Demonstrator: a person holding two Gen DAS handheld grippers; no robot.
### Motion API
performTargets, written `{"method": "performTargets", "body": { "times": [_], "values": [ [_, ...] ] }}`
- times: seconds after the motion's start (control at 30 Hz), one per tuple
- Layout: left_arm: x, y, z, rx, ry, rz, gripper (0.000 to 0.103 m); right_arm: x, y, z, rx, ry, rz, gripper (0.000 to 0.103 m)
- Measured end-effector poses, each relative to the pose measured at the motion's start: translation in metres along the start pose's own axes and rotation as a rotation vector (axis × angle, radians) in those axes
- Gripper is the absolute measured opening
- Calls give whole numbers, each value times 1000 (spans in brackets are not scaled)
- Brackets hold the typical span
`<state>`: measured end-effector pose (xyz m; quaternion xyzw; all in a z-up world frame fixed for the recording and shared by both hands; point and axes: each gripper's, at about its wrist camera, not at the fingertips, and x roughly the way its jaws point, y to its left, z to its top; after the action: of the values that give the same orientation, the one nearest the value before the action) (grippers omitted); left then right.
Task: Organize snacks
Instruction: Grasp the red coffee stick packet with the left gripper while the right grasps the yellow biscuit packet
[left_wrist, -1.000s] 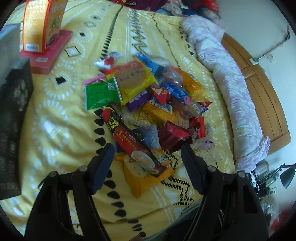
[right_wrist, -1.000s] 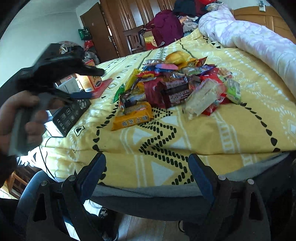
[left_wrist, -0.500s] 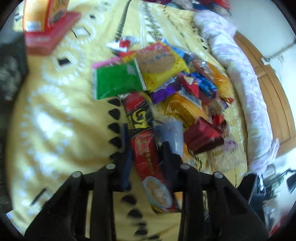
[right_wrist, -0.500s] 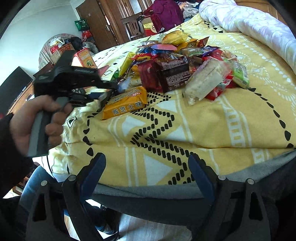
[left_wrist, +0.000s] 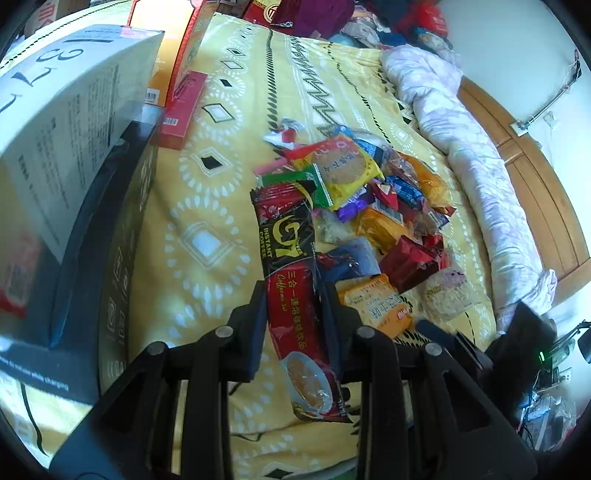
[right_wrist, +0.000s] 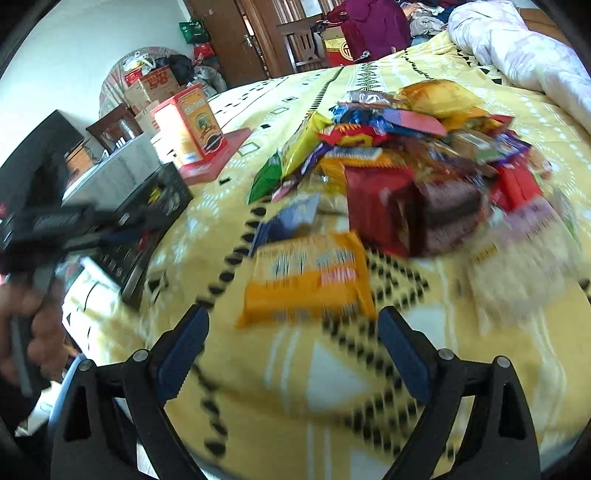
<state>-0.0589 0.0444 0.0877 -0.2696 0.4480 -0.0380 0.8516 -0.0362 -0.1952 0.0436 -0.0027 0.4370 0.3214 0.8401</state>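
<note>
A heap of mixed snack packets (left_wrist: 369, 192) lies on the yellow patterned bedspread (left_wrist: 221, 192). My left gripper (left_wrist: 295, 295) is shut on a long red instant coffee packet (left_wrist: 288, 258), which sticks out past both fingers toward the heap. An orange packet (left_wrist: 376, 302) lies just to its right. In the right wrist view, which is blurred, my right gripper (right_wrist: 293, 314) stands open just short of that orange packet (right_wrist: 306, 280), nothing between its fingers. The heap (right_wrist: 406, 155) rises behind it. A hand (right_wrist: 40, 332) holds the left gripper at the left edge.
At the left stand a white box (left_wrist: 62, 122) on a black box (left_wrist: 110, 240), a flat red box (left_wrist: 184, 107) and an orange carton (right_wrist: 188, 125). A rolled pale quilt (left_wrist: 480, 166) runs along the wooden headboard (left_wrist: 535, 192). Clutter and a door lie beyond the bed.
My left gripper went from wide open to shut on the coffee packet and swung left toward the boxes. My right gripper moved forward over the bed edge to the orange packet.
</note>
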Motion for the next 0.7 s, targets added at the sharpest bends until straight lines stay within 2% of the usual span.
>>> {"method": "performTargets", "body": {
  "times": [0.13,0.33,0.4,0.43,0.5,0.7],
  "values": [
    [1,0,-2,-2,8,-16,29,32,-2,9,2,66,-39,97],
    [8,0,-6,-4,33,-21,29,57,5,10,-84,84,-103,103],
    [9,0,-6,-5,35,-19,29,55,3,10,-84,70,-99,95],
    [8,0,-7,-2,35,-20,29,51,1,9,-75,62,-94,85],
    [7,-3,-8,7,30,-21,27,42,-4,8,-50,46,-57,79],
    [3,-9,-8,37,12,-24,27,13,4,6,-60,-2,-28,78]
  ]
}}
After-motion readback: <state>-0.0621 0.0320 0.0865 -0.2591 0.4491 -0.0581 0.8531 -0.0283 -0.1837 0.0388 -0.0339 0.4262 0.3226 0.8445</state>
